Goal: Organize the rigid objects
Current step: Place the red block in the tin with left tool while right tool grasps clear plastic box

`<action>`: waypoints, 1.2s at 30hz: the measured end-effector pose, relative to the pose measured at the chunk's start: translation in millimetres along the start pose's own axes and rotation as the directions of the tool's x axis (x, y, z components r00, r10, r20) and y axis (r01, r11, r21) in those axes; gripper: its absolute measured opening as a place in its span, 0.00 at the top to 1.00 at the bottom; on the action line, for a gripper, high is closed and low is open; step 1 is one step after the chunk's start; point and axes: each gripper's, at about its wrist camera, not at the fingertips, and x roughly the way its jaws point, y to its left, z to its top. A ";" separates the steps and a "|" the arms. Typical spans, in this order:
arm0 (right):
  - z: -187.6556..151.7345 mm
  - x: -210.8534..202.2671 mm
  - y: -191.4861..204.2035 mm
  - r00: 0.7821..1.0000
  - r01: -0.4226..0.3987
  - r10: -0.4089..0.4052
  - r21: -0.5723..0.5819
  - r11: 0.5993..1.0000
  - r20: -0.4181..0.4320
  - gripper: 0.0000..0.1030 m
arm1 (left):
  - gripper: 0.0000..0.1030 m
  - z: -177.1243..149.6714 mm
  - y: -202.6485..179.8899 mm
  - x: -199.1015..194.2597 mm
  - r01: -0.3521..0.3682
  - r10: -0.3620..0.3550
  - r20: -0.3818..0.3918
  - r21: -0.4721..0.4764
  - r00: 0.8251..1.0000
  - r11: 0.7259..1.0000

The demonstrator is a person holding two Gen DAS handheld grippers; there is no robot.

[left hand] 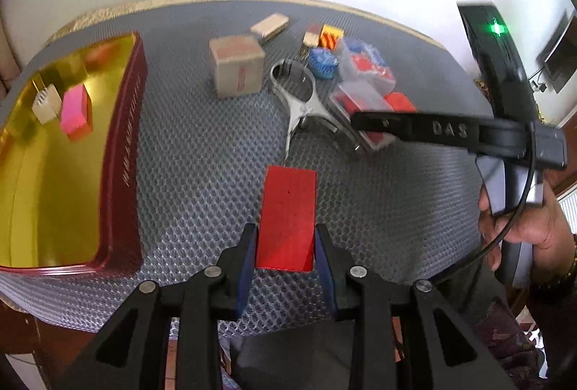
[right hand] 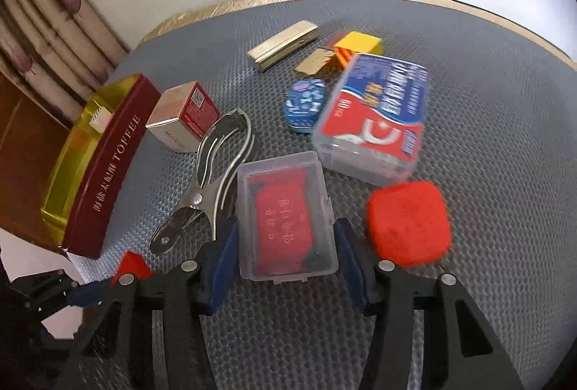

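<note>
- The left gripper [left hand: 285, 247] clamps a flat red rectangular block [left hand: 287, 217] between its blue pads, above the grey honeycomb mat [left hand: 202, 152].
- The right gripper [right hand: 286, 258] straddles a small clear plastic case with a red insert [right hand: 286, 217]; its fingers [right hand: 224, 254] sit narrowly either side, contact unclear.
- A steel spring clamp [right hand: 209, 180] lies just left of that case, a rounded red block [right hand: 409, 224] just right.
- Beyond lie a larger clear box with a red-blue label [right hand: 375, 115], a blue oval tin [right hand: 304, 101] and a cardboard carton [right hand: 184, 115].
- The dark red toffee tin with gold interior [left hand: 119, 152] at the mat's left holds a pink block [left hand: 75, 110].
</note>
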 end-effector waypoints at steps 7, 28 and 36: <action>-20.8 -51.0 -31.3 0.991 -0.131 0.126 0.117 0.984 0.052 0.52 | 0.69 13.7 17.0 -48.7 0.048 -0.041 0.080 -0.084 0.996 0.995; -13.6 -79.5 -4.1 0.966 -0.254 0.246 0.106 0.961 0.084 0.52 | 0.69 111.2 161.8 -16.8 -0.214 0.237 0.062 -0.257 0.970 0.943; -8.2 -73.5 -10.5 0.966 -0.256 0.248 0.127 0.958 0.076 0.52 | 0.69 131.0 168.0 33.1 -0.186 0.192 0.004 -0.238 0.981 0.953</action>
